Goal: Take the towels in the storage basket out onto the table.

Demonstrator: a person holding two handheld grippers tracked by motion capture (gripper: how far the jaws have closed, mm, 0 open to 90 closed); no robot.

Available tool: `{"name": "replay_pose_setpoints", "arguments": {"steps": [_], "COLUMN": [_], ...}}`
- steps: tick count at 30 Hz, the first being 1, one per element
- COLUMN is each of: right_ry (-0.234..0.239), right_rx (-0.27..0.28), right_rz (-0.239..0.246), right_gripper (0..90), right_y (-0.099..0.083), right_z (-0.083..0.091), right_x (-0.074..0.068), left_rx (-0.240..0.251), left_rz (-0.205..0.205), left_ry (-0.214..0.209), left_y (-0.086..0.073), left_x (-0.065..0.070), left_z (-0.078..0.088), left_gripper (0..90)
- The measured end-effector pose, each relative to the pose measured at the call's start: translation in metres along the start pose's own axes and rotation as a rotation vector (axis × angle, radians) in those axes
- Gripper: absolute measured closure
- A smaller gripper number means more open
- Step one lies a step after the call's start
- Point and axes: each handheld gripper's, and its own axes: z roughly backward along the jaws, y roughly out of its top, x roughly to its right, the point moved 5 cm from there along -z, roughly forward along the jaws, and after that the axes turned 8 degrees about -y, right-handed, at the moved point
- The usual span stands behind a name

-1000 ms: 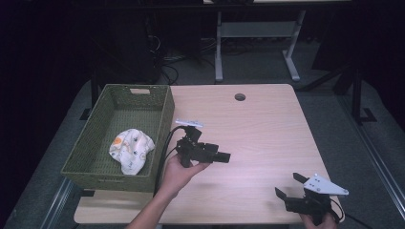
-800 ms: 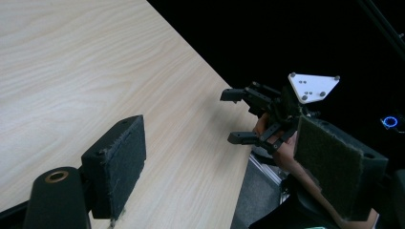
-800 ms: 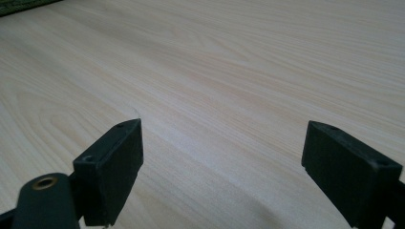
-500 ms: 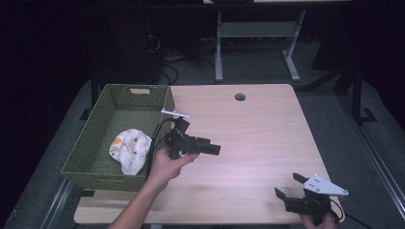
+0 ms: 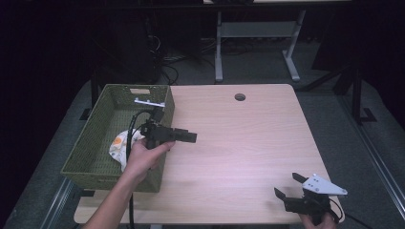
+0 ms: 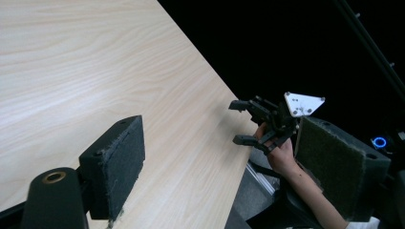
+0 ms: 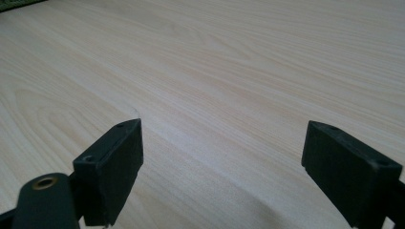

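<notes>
My left gripper (image 5: pixel 188 137) hangs empty, jaws wide, at the green woven basket's (image 5: pixel 95 143) right rim; white cloth (image 5: pixel 119 145) lies inside the basket. My right gripper (image 5: pixel 289 186) spread wide, empty, at near right table (image 5: pixel 248 143) edge.

A crumpled white cloth (image 5: pixel 118 144) with an orange print lay inside the green woven basket (image 5: pixel 95 138). The basket stood at the worktop's left edge, the cloth near its right wall.

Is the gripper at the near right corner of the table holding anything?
No: the right gripper has its jaws spread wide apart with only bare table between them.
</notes>
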Motion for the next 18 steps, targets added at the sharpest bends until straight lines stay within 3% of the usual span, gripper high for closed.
{"name": "replay_pose_setpoints", "arguments": {"steps": [5,18], "right_ry": [0.000,-0.003], "right_rx": [-0.003,-0.003], "right_rz": [0.006,0.004], "right_gripper": [13.6,13.6], "right_y": [0.000,0.000], "right_z": [-0.001,0.000], "right_x": [0.000,0.000], "left_rx": [0.023,0.080], "left_rz": [0.016,0.083], "left_ry": [0.035,0.077], "left_y": [0.003,0.001], "left_x": [-0.008,-0.033], "left_z": [0.020,0.065], "left_gripper": [17.0,17.3]}}
